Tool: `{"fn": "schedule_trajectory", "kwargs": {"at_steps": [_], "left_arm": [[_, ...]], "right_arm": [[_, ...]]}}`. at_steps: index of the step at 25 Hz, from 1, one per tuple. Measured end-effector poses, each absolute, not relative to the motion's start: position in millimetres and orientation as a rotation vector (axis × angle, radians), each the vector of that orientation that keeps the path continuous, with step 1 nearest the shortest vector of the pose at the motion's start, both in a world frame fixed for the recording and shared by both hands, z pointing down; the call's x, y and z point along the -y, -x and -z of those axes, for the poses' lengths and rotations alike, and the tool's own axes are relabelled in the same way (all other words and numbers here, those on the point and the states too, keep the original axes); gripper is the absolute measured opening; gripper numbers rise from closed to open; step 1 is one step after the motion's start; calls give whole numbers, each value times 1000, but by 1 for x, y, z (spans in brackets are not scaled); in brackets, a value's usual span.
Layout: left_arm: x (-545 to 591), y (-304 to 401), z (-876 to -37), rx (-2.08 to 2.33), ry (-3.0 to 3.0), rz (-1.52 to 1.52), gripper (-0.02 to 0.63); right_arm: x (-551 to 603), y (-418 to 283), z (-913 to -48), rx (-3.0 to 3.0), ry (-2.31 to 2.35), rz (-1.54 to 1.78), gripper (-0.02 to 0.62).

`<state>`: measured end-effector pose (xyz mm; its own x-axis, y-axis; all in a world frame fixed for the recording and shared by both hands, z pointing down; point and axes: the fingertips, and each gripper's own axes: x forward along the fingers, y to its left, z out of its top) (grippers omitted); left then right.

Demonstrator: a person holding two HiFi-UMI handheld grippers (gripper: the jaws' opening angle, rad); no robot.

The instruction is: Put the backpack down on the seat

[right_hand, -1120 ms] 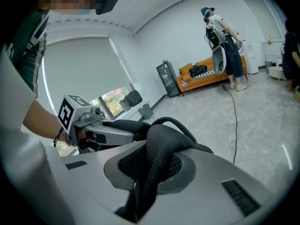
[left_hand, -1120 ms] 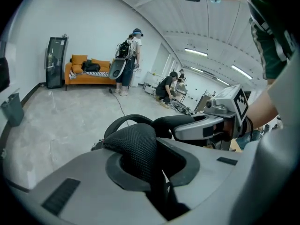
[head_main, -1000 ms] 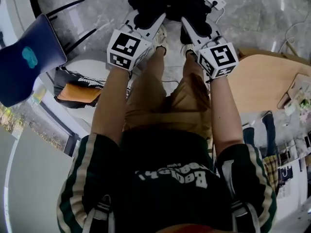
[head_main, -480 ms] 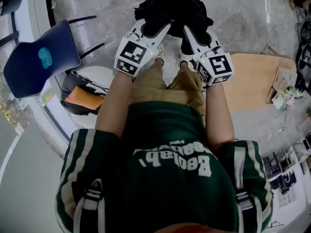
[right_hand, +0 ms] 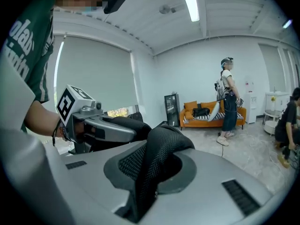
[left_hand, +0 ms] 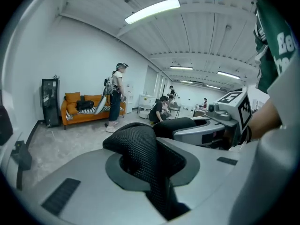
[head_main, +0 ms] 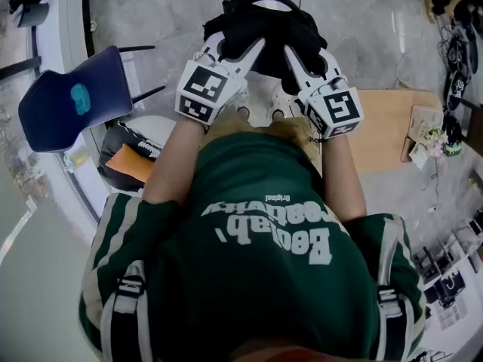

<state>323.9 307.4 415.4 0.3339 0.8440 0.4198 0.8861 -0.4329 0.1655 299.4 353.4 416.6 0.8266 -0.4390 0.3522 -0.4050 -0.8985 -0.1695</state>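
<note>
Both grippers have come up with the backpack (head_main: 264, 23) since the earlier frames, and the person now stands nearly straight, the legs all but hidden under the green shirt. The left gripper (head_main: 240, 50) has its jaws drawn narrow and clamped on the left strap (left_hand: 143, 151), a black mesh band that bulges up out of the jaw hollow. The right gripper (right_hand: 149, 172) is pinched the same way on the right strap (right_hand: 157, 161). The backpack hangs off the floor straight ahead of the person, slung between the two grippers, with its width running from one to the other.

What the next move seems to turn on is where the seat lies. The blue chair (head_main: 72, 108) stands on the floor well off to the person's left, apart from the backpack and nearer the left gripper than the right. Its seat is bare apart from a teal patch. A dark bag (head_main: 124, 153) lies on the floor just beside the chair's near edge. Reaching the seat therefore looks like a sideways carry to the left with both grips kept, then a lowering.
</note>
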Motion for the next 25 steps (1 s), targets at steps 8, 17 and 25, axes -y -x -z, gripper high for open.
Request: {"fn": "schedule_trajectory", "kwargs": {"at_steps": [8, 17, 25], "left_arm": [[-296, -323, -345, 1591, 2543, 594, 77], [-260, -330, -284, 1592, 2586, 384, 77], [-204, -341, -283, 1484, 2681, 396, 77]], "right_arm": [[-346, -305, -349, -754, 2983, 532, 71], [-314, -318, -289, -830, 3125, 392, 71], [-255, -334, -288, -993, 3117, 373, 71]]}}
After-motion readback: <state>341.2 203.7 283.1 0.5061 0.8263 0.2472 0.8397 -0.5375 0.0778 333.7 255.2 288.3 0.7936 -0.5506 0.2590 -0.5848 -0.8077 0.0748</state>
